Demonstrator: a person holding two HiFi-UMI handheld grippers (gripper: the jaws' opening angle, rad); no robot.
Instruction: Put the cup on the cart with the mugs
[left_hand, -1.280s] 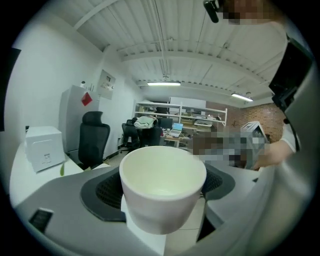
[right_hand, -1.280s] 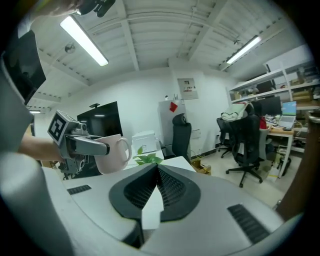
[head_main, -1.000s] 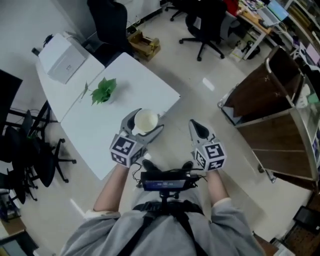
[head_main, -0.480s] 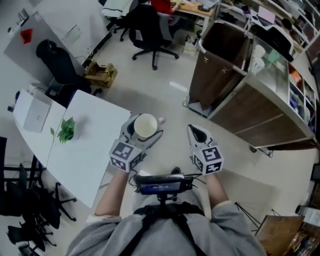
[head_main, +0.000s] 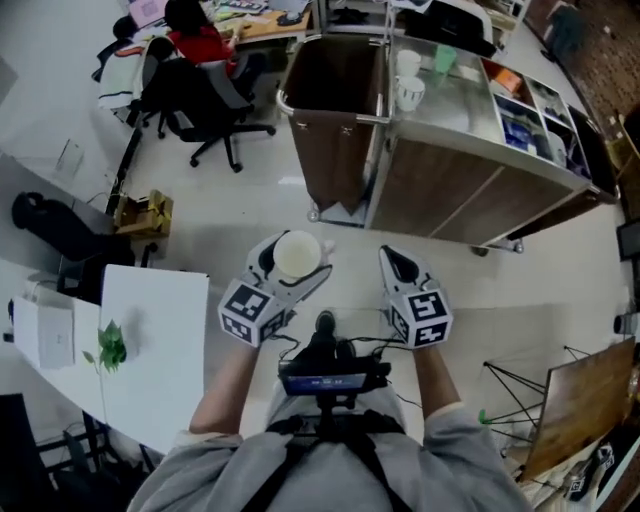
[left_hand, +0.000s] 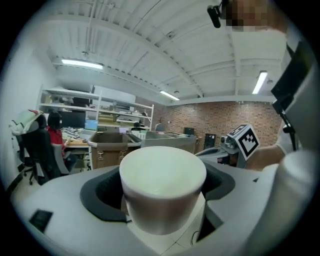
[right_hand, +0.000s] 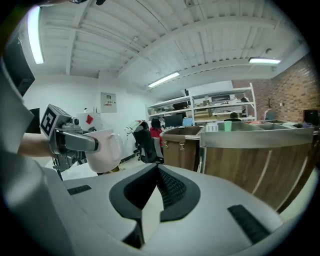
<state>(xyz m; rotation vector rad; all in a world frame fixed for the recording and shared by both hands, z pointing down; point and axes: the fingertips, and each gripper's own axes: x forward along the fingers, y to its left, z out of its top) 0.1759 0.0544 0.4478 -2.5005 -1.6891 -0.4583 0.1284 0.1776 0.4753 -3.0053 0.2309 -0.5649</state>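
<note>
A white cup (head_main: 297, 254) with a handle sits upright between the jaws of my left gripper (head_main: 296, 264), which is shut on its sides; in the left gripper view the cup (left_hand: 162, 186) fills the middle. My right gripper (head_main: 393, 260) is shut and holds nothing, its pads meeting at a point (right_hand: 155, 172). The right gripper view shows the cup (right_hand: 106, 149) off to the left. Ahead stands the steel-topped wooden cart (head_main: 470, 165) with white mugs (head_main: 407, 92) and a green cup (head_main: 444, 58) on top. The cup is over the floor, short of the cart.
A brown bin (head_main: 335, 80) is fixed to the cart's left end. A white table (head_main: 150, 360) with a small plant (head_main: 109, 346) lies at the lower left. An office chair (head_main: 205, 100), a seated person (head_main: 195, 28), a cardboard box (head_main: 140, 215) and a wooden board (head_main: 585, 405) stand around.
The view has swung from the white table round to the cart, which now lies straight ahead. The table has slid to the lower left. Both grippers keep their pose, the cup still held.
</note>
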